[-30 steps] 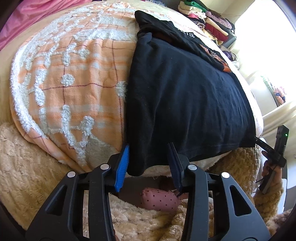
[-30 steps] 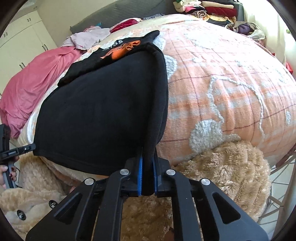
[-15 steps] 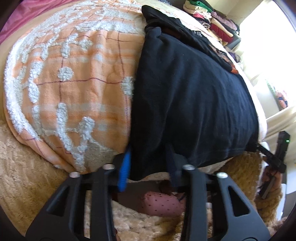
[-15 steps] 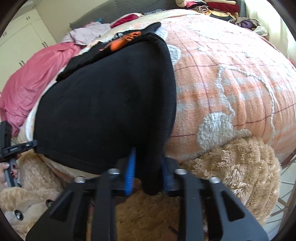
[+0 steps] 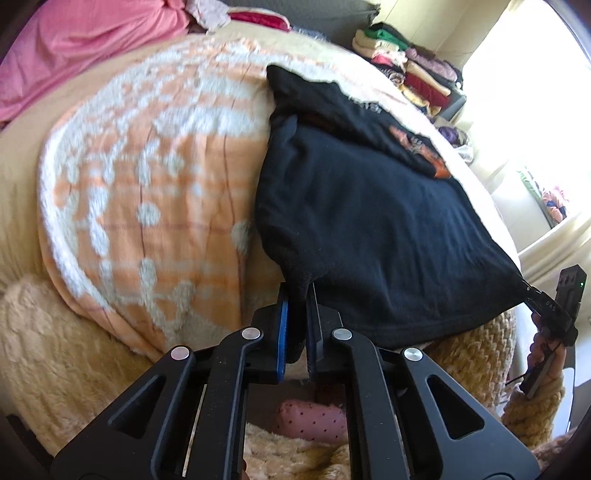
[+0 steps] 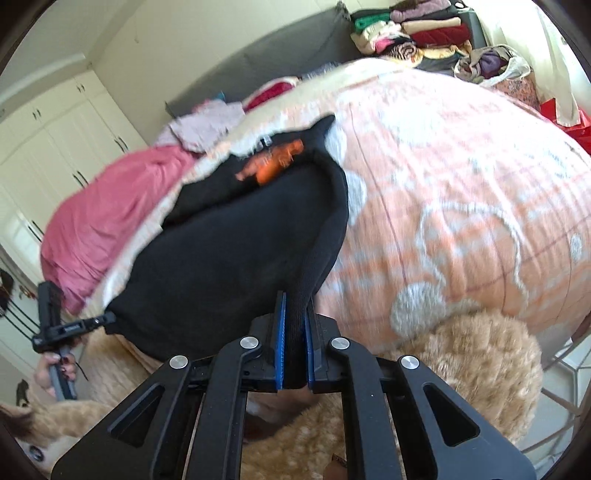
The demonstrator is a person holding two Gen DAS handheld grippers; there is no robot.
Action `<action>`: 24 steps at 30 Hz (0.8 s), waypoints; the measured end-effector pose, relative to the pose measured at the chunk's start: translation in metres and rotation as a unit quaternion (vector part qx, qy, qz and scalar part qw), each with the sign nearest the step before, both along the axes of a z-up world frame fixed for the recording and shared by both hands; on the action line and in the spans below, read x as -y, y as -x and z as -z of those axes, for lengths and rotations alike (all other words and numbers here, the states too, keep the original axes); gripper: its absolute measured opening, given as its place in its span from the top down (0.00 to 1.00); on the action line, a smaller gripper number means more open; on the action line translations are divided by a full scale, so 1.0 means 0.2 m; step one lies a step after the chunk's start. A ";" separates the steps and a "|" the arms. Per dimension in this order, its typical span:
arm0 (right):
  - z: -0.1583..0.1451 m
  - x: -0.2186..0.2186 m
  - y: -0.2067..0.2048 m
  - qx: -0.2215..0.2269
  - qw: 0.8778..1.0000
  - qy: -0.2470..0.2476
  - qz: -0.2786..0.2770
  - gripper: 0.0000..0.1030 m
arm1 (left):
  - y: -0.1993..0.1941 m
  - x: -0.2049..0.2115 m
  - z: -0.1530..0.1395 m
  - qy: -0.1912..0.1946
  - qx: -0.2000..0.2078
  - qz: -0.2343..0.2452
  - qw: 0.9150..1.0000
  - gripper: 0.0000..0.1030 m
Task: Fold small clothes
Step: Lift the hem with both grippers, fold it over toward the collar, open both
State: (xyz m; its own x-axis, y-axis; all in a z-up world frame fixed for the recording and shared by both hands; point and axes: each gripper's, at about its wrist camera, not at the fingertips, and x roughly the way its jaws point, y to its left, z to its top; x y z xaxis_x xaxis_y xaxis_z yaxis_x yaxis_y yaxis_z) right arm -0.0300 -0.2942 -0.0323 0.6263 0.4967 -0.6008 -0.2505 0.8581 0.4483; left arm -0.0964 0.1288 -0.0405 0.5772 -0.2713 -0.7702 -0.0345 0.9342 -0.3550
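A black garment (image 5: 369, 229) with an orange print (image 5: 421, 149) lies on the orange and white blanket (image 5: 155, 192) on the bed. My left gripper (image 5: 297, 314) is shut on its near left corner, which is raised off the bed. My right gripper (image 6: 294, 325) is shut on the garment's (image 6: 229, 266) near right corner, also raised. Each gripper shows in the other's view: the right one (image 5: 554, 306) at the right edge, the left one (image 6: 59, 325) at the left edge.
A pink cover (image 6: 110, 221) lies on the bed's left side. Stacks of folded clothes (image 6: 413, 33) stand at the far end. A fluffy tan throw (image 6: 461, 369) hangs over the near edge. White wardrobes (image 6: 55, 155) line the left wall.
Both grippers closed on the garment's near corners; the left was open a second ago, the right loosened briefly and then re-closed. Both corners are now lifted off the bed edge.
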 end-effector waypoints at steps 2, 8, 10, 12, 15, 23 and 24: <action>-0.04 0.00 -0.01 0.008 1.000 -0.006 -0.001 0.93 | -0.01 0.00 -0.04 -0.002 0.012 -0.002 1.000 0.98; -0.19 0.01 -0.07 0.038 0.999 -0.021 0.002 0.93 | -0.05 -0.03 -0.15 0.006 0.046 -0.004 0.999 0.98; -0.23 0.02 -0.08 0.046 0.999 -0.025 0.008 0.93 | -0.07 -0.04 -0.18 0.009 0.054 -0.007 0.998 0.98; -0.26 0.02 -0.12 0.052 0.998 -0.026 0.014 0.93 | -0.09 -0.05 -0.21 0.011 0.065 -0.010 0.998 0.98; -0.31 0.01 -0.16 0.060 0.998 -0.022 0.018 0.93 | -0.13 -0.06 -0.25 0.018 0.078 -0.014 0.997 0.98; -0.45 -0.04 -0.30 0.082 0.996 -0.004 0.018 0.93 | -0.28 -0.11 -0.34 0.024 0.100 -0.020 0.994 0.98; -0.46 -0.04 -0.32 0.083 0.996 -0.004 0.018 0.93 | -0.30 -0.12 -0.35 0.024 0.103 -0.020 0.994 0.98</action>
